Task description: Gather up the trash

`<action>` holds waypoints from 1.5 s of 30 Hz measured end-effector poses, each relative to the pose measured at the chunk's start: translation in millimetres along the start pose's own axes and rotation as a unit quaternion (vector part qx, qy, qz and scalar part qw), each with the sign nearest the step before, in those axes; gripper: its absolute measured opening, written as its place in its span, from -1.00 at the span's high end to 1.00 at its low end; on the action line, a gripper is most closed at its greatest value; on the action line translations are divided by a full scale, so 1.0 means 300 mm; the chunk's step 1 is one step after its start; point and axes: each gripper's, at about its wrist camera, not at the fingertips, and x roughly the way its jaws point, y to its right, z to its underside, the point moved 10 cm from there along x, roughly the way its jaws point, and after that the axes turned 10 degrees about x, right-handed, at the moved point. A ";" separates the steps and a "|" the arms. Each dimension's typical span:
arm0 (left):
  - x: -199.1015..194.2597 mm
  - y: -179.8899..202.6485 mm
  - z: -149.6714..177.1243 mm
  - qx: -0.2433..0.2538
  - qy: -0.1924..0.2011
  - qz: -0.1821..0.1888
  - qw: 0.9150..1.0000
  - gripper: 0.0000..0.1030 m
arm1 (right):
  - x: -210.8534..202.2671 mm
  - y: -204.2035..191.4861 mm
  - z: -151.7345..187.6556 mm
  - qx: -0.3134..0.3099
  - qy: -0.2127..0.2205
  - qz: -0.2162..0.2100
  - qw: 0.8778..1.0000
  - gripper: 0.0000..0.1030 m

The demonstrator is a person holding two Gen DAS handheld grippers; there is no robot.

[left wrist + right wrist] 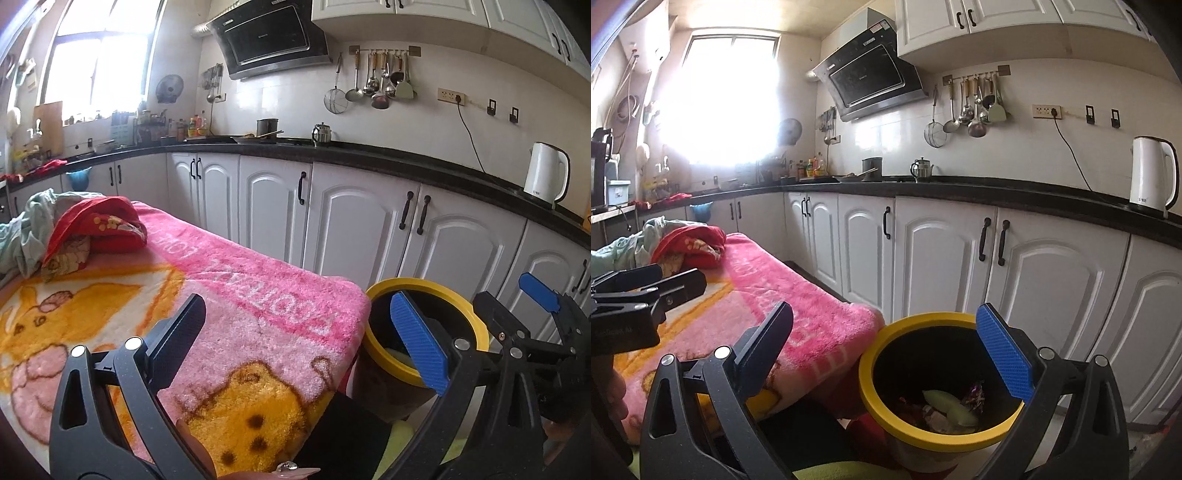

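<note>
both grippers' jaws are spread, holding nothing. the bin (938,380) with scraps (947,408) inside sits off the blanket (229,295) corner, right under the right gripper (886,354), the left gripper (303,339) farther.

Both grippers are matte black plastic with triangular cut-outs in their arms and round silver screws at the pivots. On the left gripper (299,339) one finger carries a ribbed blue pad (419,339), the other a dark pad. The right gripper (886,354) matches, its blue pad (1004,354) finely textured. Bare skin (195,450) shows below.
</note>
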 end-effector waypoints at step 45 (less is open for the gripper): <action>-0.002 -0.010 0.002 -0.006 0.002 -0.002 1.000 -0.79 | 0.004 0.013 0.006 0.004 -0.001 0.007 1.000 -0.88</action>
